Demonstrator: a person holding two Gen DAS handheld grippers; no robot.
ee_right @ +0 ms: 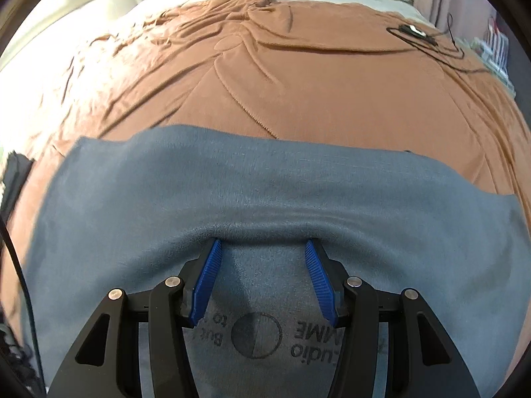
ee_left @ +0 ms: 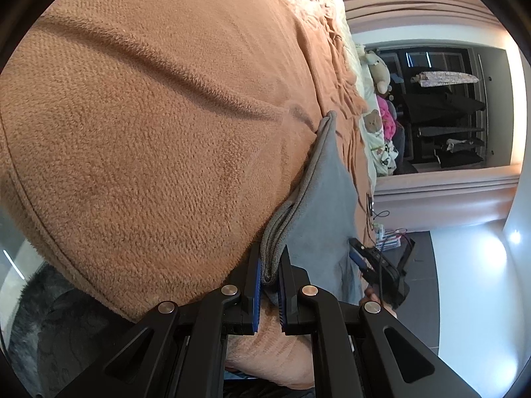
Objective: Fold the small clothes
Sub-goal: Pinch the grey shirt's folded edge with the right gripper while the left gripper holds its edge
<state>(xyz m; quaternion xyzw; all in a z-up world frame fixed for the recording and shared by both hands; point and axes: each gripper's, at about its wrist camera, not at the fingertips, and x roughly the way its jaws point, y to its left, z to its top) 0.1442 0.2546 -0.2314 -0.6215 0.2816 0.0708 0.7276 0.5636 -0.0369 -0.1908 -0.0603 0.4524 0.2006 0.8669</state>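
Soft grey printed garment [ee_right: 265, 182] spread on the near side of the bed's brown fleece blanket [ee_right: 298, 83]. Left gripper [ee_left: 269, 265] pinching its ribbed edge; right gripper [ee_right: 264, 248] fingers wide, tips under a fold. Best kept taut, edges aligned, laid flat.

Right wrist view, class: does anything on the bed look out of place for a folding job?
Yes. A small black device with a trailing cable lies on the orange blanket beyond the grey garment. It is odd because loose wires share the folding surface.
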